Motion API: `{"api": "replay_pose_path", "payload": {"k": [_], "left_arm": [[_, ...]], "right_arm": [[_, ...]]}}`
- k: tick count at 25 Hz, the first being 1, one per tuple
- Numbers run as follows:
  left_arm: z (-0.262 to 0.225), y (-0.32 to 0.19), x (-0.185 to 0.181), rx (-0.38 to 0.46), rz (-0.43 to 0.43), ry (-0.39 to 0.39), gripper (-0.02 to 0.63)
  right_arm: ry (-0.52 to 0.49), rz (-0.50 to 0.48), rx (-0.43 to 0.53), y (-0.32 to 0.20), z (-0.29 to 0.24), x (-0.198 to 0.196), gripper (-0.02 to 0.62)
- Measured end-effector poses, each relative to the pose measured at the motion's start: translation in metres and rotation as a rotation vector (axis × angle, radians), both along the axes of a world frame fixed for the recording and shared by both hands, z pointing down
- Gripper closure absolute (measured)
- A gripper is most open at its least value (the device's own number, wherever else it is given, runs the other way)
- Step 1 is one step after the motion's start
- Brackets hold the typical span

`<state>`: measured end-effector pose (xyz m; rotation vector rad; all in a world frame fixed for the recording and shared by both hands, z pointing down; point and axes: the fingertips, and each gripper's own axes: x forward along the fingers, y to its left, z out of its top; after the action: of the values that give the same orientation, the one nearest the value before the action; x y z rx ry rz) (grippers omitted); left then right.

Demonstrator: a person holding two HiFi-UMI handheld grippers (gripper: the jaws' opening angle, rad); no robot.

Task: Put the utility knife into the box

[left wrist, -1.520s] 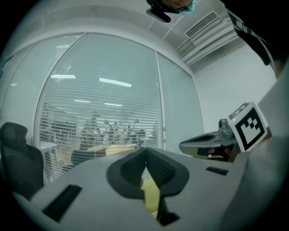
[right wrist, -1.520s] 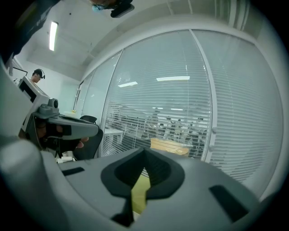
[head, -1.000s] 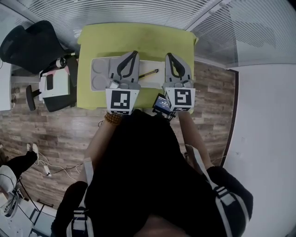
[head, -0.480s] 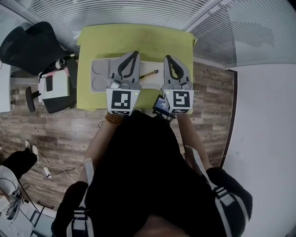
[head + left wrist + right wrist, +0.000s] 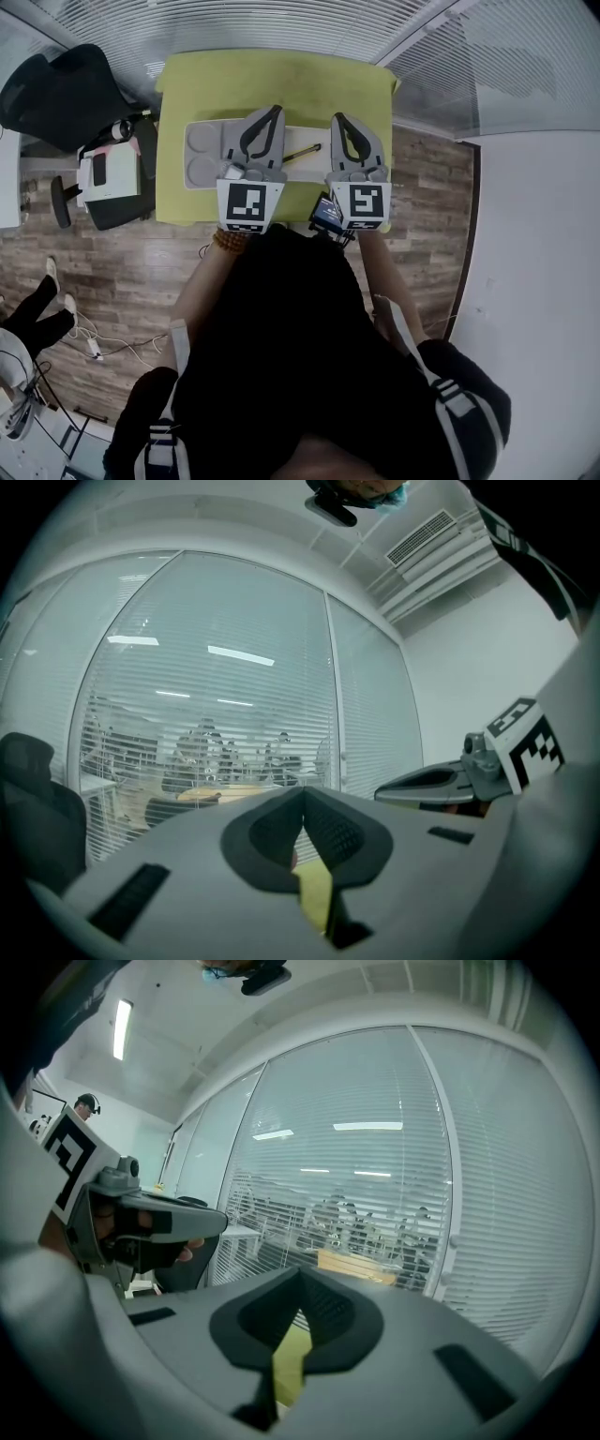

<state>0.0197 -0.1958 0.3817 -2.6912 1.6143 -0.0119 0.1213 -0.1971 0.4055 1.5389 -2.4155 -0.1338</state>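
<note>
The utility knife, thin, dark and yellowish, lies slantwise on the yellow-green table, between my two grippers. It rests at the pale right end of the flat grey box, which has round recesses at its left. My left gripper hovers over the box's middle, jaws shut and empty. My right gripper stands just right of the knife, also shut on nothing. In the left gripper view the jaws meet at their tips. The right gripper view shows its jaws closed too. Both point level towards the blinds.
A black office chair and a small stand with clutter are left of the table. Glass walls with blinds run behind it. A person's legs show at the lower left on the wooden floor.
Both grippers have barely moved; the right one drifted slightly left. The person's legs at the lower left have shifted. The knife lies where it was.
</note>
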Motion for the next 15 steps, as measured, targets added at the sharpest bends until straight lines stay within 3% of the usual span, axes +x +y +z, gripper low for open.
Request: {"api": "replay_pose_path", "payload": {"k": [15], "left_arm": [[0.0082, 0.0000, 0.0043, -0.020, 0.000, -0.009, 0.594]], "right_arm": [[-0.003, -0.003, -0.018, -0.0027, 0.0068, 0.0086, 0.595]]}}
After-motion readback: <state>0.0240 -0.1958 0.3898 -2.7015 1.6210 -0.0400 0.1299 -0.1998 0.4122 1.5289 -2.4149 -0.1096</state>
